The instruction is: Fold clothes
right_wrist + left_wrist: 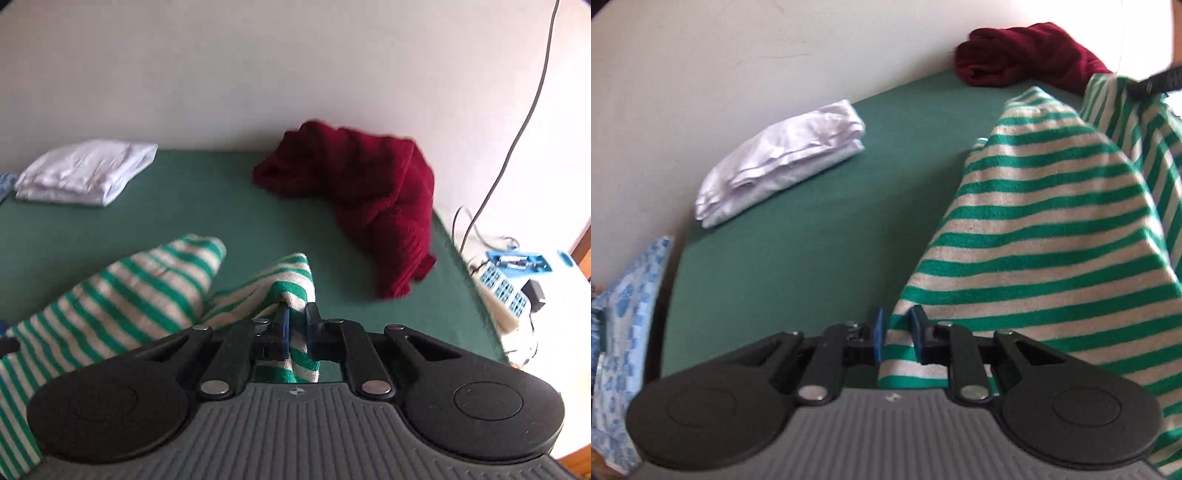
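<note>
While my left claw (pixel 897 334) looks out over the green table (pixel 812 258), its blue pads are pinched narrow on an edge of the green-and-white striped garment (pixel 1045 221), which rises in a slack tent to my right, up off the cloth. A folded white garment (pixel 783 158) lies at the far left against the wall, well apart from me, and a crumpled dark red garment (pixel 1027 55) sits at the far edge. A blue patterned fabric (pixel 624 314) hangs beside the table's left side.

From my right claw (pixel 297 325), the jaws are likewise closed narrow on another bit of the striped garment (pixel 140 295), near what looks like a corner or cuff, with the rest sagging leftward toward my other hand. The red garment (pixel 369 199) lies rumpled at the right, near the table's edge; the white one (pixel 88 173) rests folded at the back left. A power strip (pixel 502 291) and cables sit below the right edge.

My worry is the grip: each claw holds only a thin bite of loose knit, so a quick pull could slip it free. I judge the slack between my hands may also bunch and set a crooked crease, and a wide swing rightward could drag the red garment off the edge.
</note>
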The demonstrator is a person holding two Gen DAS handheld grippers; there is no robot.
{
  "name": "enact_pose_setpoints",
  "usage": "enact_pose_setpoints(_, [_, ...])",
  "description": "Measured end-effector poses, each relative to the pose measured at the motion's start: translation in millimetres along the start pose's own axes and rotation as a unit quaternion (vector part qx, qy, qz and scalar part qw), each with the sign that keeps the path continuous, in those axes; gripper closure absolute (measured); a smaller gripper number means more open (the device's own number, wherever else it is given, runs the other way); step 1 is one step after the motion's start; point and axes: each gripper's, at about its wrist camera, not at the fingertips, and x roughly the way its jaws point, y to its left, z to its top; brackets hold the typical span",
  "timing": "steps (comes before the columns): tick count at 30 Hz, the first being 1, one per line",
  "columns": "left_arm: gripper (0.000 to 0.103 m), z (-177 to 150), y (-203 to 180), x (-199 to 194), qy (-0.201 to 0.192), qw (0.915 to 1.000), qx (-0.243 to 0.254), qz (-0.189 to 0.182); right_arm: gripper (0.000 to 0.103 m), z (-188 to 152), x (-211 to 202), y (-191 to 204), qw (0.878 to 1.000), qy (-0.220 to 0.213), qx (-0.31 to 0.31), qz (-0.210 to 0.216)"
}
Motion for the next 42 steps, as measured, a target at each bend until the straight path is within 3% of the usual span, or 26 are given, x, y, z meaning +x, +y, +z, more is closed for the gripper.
enact_pose_setpoints(1, [0.101,-0.4,9.1,6.8,0.008,0.9986,-0.002,0.052,0.096,11.6,2.4,-1.0,1.000,-0.016,-0.004,-0.012])
enact_pose_setpoints(3, [0.102,-7.0,45.3,23.4,0.045,0.9902,-0.041,0.126,0.096,34.9,7.1,-2.8,0.998,-0.047,-0.011,-0.037])
enact_pose_setpoints(6, [0.102,-28.9,117.6,34.9,0.088,0.9767,-0.141,0.135,0.095,64.8,16.4,-14.7,0.995,-0.083,0.016,-0.046])
enact_pose_setpoints(7, [0.102,-36.4,138.7,33.9,0.095,0.9722,-0.173,0.126,0.094,69.6,26.0,-18.0,0.996,-0.079,0.021,-0.032])
enact_pose_setpoints(9, [0.101,-50.8,172.5,22.3,0.095,0.9645,-0.232,0.083,0.079,65.5,52.9,-12.2,0.997,-0.051,-0.013,-0.056])
enact_pose_setpoints(10, [0.099,-55.0,174.9,14.8,0.087,0.9642,-0.243,0.060,0.066,55.3,63.9,-6.4,0.993,-0.035,-0.047,-0.107])
enact_pose_setpoints(12, [0.095,-59.2,160.8,1.5,0.070,0.9700,-0.232,0.024,0.057,34.5,86.0,5.2,0.971,-0.003,-0.116,-0.210])
enact_pose_setpoints(13, [0.083,-61.3,153.8,-5.1,0.061,0.9723,-0.226,0.005,0.051,24.7,81.9,7.6,0.970,-0.004,-0.113,-0.217])
enact_pose_setpoints(14, [0.063,-63.4,146.7,-11.8,0.053,0.9741,-0.220,-0.013,0.044,14.9,77.6,9.9,0.969,-0.006,-0.110,-0.223])
enact_pose_setpoints(16, [0.049,-67.6,132.7,-25.1,0.035,0.9764,-0.207,-0.049,0.042,4.2,52.1,15.7,0.989,-0.013,-0.058,-0.136])
enact_pose_setpoints(18, [0.044,-66.0,105.6,-33.3,0.026,0.9801,-0.178,-0.083,0.041,0.7,27.7,29.8,0.999,-0.014,-0.021,-0.023])
enact_pose_setpoints(20, [0.044,-62.8,74.4,-40.6,0.019,0.9831,-0.144,-0.112,0.039,3.4,12.4,54.0,0.995,0.002,-0.009,0.099])
enact_pose_setpoints(22, [0.047,-61.0,46.4,-50.1,0.009,0.9846,-0.116,-0.131,0.038,5.2,-0.1,82.7,0.980,0.018,-0.009,0.197])
enact_pose_setpoints(25, [0.065,-64.7,18.4,-63.0,0.006,0.9792,-0.112,-0.169,0.034,1.9,-2.7,140.6,0.968,0.038,-0.058,0.243])
enact_pose_setpoints(27, [0.060,-72.7,9.3,-66.8,0.019,0.9707,-0.127,-0.203,0.033,-5.3,6.3,174.4,0.966,0.053,-0.097,0.232])
enact_pose_setpoints(30, [0.058,-89.5,-9.4,-83.9,-0.004,0.9812,-0.091,-0.170,0.040,-15.0,34.1,199.8,0.974,0.088,-0.119,0.170])
enact_pose_setpoints(32, [0.057,-99.0,-19.5,-93.7,-0.018,0.9869,-0.056,-0.150,0.075,-20.2,50.7,204.8,0.978,0.108,-0.112,0.142])
enact_pose_setpoints(33, [0.057,-101.0,-19.2,-96.4,-0.020,0.9866,-0.050,-0.154,0.078,-20.7,51.5,196.6,0.980,0.103,-0.088,0.147])
enact_pose_setpoints(34, [0.058,-103.0,-18.9,-99.0,-0.021,0.9862,-0.044,-0.158,0.095,-19.7,51.8,190.6,0.981,0.104,-0.076,0.148])
enact_pose_setpoints(37, [0.058,-97.5,-1.4,-104.8,-0.041,0.9836,-0.052,-0.168,0.097,-13.9,32.1,157.1,0.983,0.071,0.000,0.171])
enact_pose_setpoints(39, [0.041,-89.6,18.3,-107.9,-0.056,0.9798,-0.070,-0.179,0.097,-16.9,13.2,126.5,0.987,0.047,0.034,0.147])
enact_pose_setpoints(41, [0.011,-81.4,32.8,-107.9,-0.076,0.9746,-0.083,-0.193,0.096,-24.4,-2.0,93.1,0.990,0.040,0.068,0.115])
enact_pose_setpoints(42, [0.008,-77.9,35.4,-107.9,-0.088,0.9728,-0.082,-0.199,0.096,-33.0,-0.2,78.1,0.989,0.066,0.084,0.098])
